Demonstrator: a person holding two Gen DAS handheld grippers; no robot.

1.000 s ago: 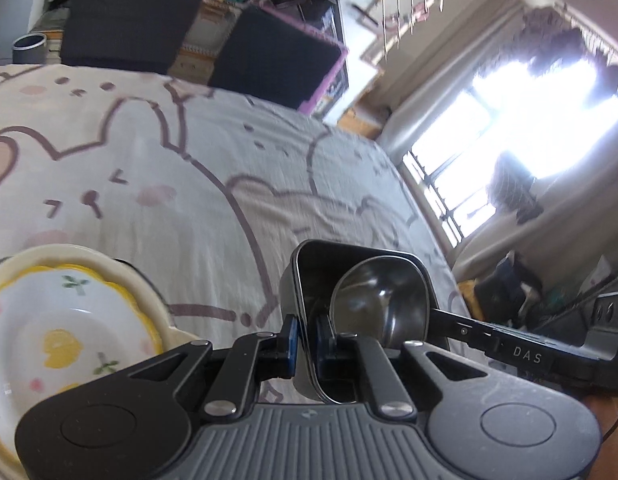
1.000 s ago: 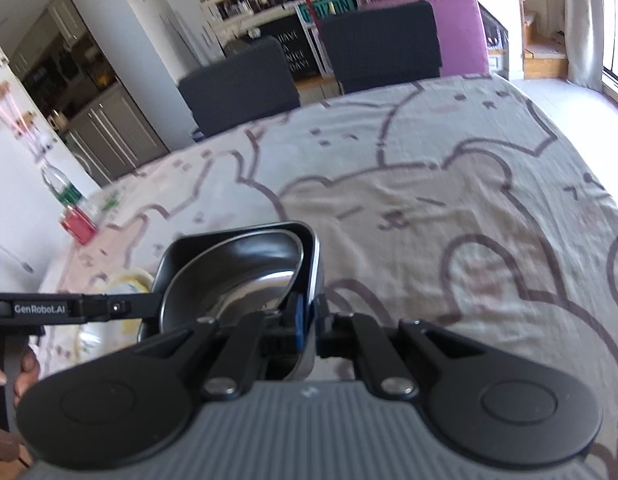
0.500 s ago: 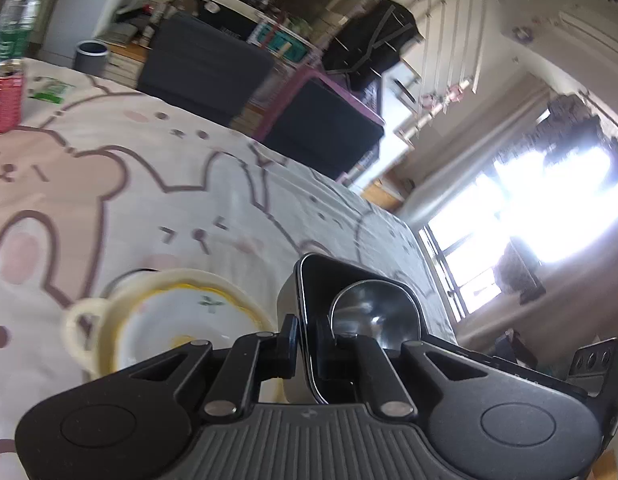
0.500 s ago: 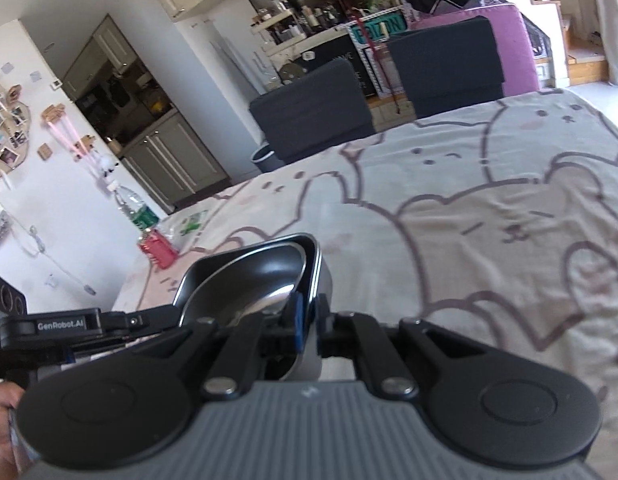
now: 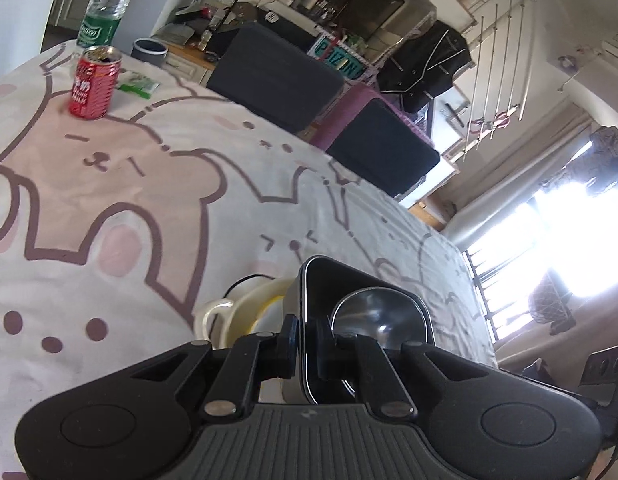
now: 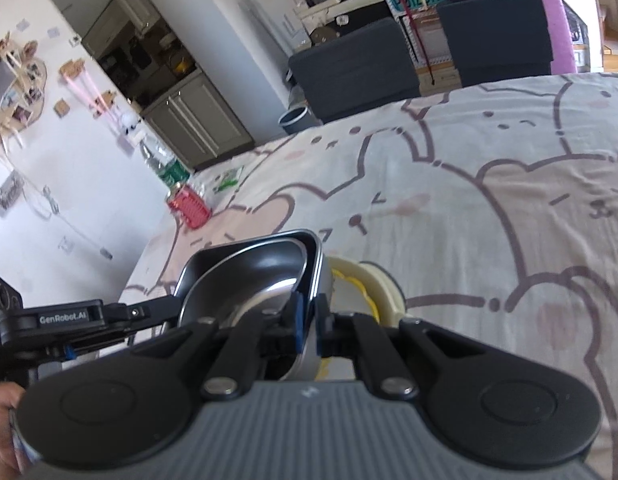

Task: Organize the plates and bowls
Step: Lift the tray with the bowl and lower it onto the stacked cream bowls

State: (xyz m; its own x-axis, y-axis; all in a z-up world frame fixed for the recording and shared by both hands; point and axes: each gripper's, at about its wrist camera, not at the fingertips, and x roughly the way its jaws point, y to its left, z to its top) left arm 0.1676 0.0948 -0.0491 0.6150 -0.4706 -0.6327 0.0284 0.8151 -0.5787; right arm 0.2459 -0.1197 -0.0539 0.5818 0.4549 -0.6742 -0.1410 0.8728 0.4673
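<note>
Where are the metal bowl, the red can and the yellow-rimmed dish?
metal bowl [image 5: 379, 312], left wrist view, shiny inner wall.
red can [image 5: 92, 86], left wrist view, printed side.
yellow-rimmed dish [image 6: 383, 284], right wrist view, cream outer rim.

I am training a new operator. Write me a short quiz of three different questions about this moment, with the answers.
1. True or false: both grippers are shut on the rim of the same metal bowl.
2. Multiple choice: what lies right behind and below the metal bowl? A) a glass jug B) a cream dish with a yellow band and a handle C) a wooden board
3. Fill in: at the far corner of the tablecloth a red can stands in front of a plastic ____.

Key
1. True: the left gripper and the right gripper pinch opposite rims.
2. B, the cream dish.
3. Bottle, the water bottle.
</note>
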